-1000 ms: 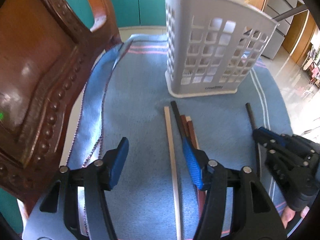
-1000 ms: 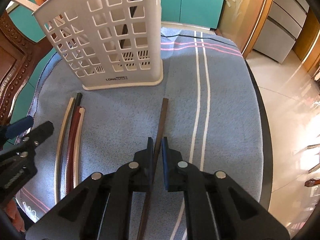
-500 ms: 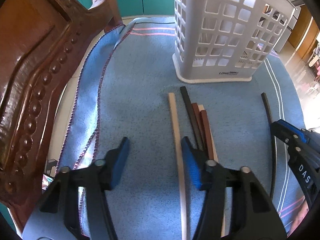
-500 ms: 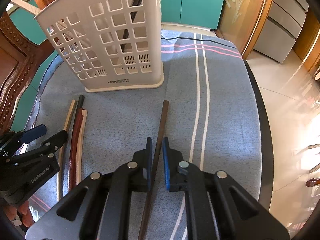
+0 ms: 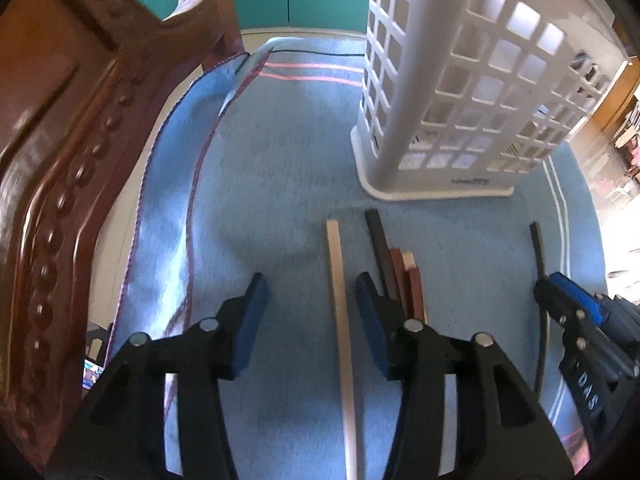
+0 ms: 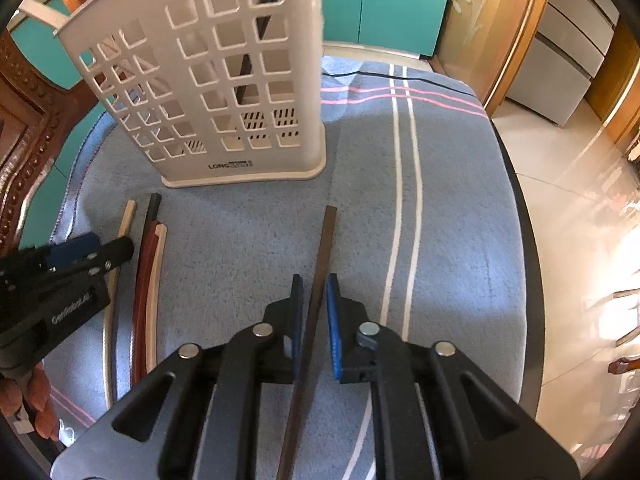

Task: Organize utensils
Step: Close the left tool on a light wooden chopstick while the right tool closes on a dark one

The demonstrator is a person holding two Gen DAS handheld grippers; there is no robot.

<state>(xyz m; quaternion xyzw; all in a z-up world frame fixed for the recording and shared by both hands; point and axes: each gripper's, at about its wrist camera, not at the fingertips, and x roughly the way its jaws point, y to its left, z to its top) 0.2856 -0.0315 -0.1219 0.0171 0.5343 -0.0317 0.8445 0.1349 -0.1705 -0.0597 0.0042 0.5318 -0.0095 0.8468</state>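
Observation:
A white lattice utensil basket (image 6: 224, 92) stands on the blue cloth (image 6: 248, 248); it also shows in the left wrist view (image 5: 460, 92). My right gripper (image 6: 314, 296) straddles a dark brown chopstick (image 6: 324, 248), its jaws slightly apart around the stick. My left gripper (image 5: 308, 300) is open, with a pale wooden chopstick (image 5: 340, 300) lying between its fingers. Just right of it lie a black chopstick (image 5: 380, 244) and red-brown chopsticks (image 5: 414, 284). A dark utensil (image 6: 250, 68) stands inside the basket.
A carved wooden chair (image 5: 60, 160) stands close on the left. The table's dark edge (image 6: 524, 216) curves on the right, with tiled floor (image 6: 580, 200) beyond. Teal cabinets (image 6: 384, 0) stand behind.
My left gripper has moved left, so the pale chopstick now lies between its fingers. My right gripper's jaws have opened a little around the dark chopstick.

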